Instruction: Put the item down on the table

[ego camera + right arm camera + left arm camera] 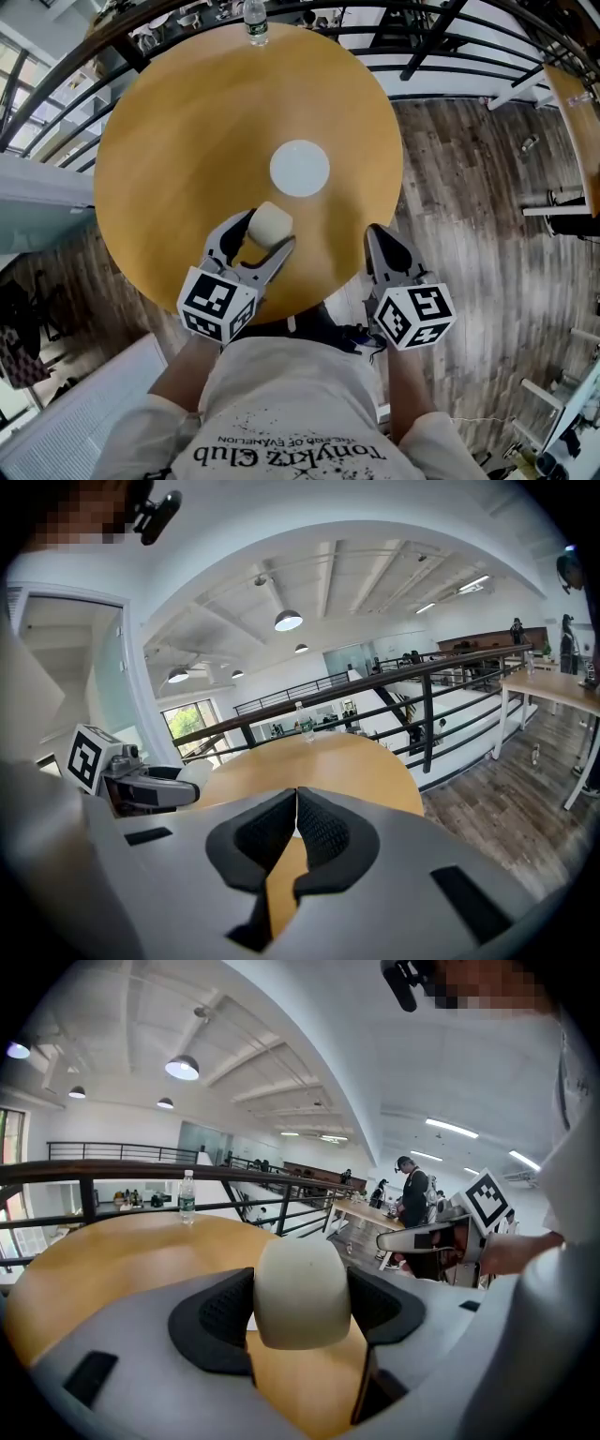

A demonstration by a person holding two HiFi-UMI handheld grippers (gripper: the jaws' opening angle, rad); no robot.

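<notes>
A cream, rounded block-shaped item [269, 224] sits between the jaws of my left gripper [261, 234], held above the near part of the round wooden table [187, 131]. In the left gripper view the item [302, 1290] fills the gap between the two black pads, which press on its sides. My right gripper [382, 246] is at the table's near right edge, its jaws shut with nothing in them; the right gripper view shows its pads [314, 829] touching at the tips. The left gripper [141, 785] also shows at that view's left.
A white round disc [300, 168] lies at the table's middle. A water bottle [255, 22] stands at the far edge by a black railing [422, 37]. Wooden floor [469, 206] lies to the right, with another table [577, 112] beyond. A person [412, 1194] stands far off.
</notes>
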